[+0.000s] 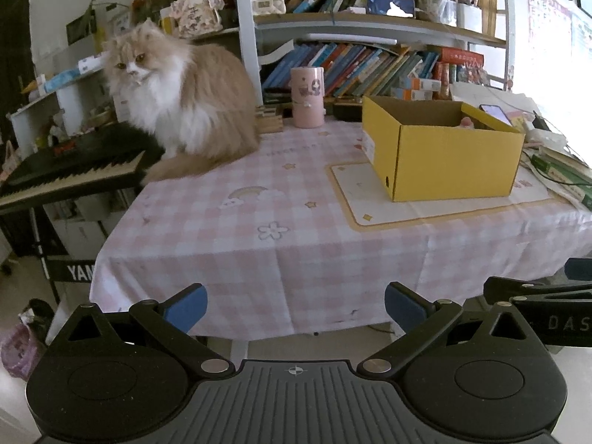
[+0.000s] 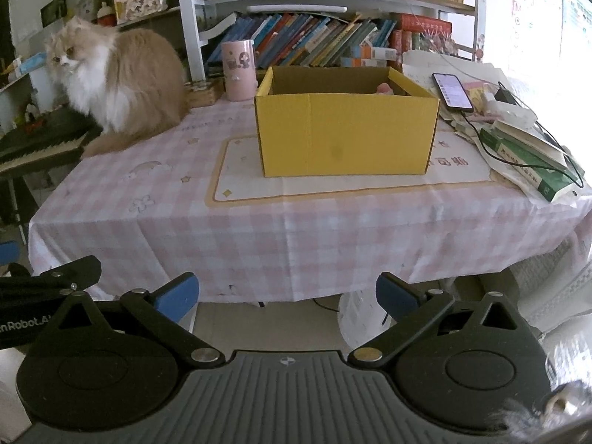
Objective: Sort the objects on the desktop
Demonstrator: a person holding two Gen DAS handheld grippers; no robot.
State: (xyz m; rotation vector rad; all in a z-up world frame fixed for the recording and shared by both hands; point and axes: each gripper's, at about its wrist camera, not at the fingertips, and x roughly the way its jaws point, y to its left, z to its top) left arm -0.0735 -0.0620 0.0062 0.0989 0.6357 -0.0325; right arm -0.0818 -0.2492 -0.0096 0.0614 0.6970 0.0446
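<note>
An open yellow cardboard box stands on a cream mat on the table with the pink checked cloth. A small pink object shows inside it at the back. A pink cylindrical cup stands at the table's far edge. My left gripper is open and empty, held in front of the table's near edge. My right gripper is open and empty too, beside the left one.
A fluffy tan and white cat sits on the table's far left corner. A keyboard piano stands left of the table. A phone, cables and green books lie at the right. Bookshelves stand behind.
</note>
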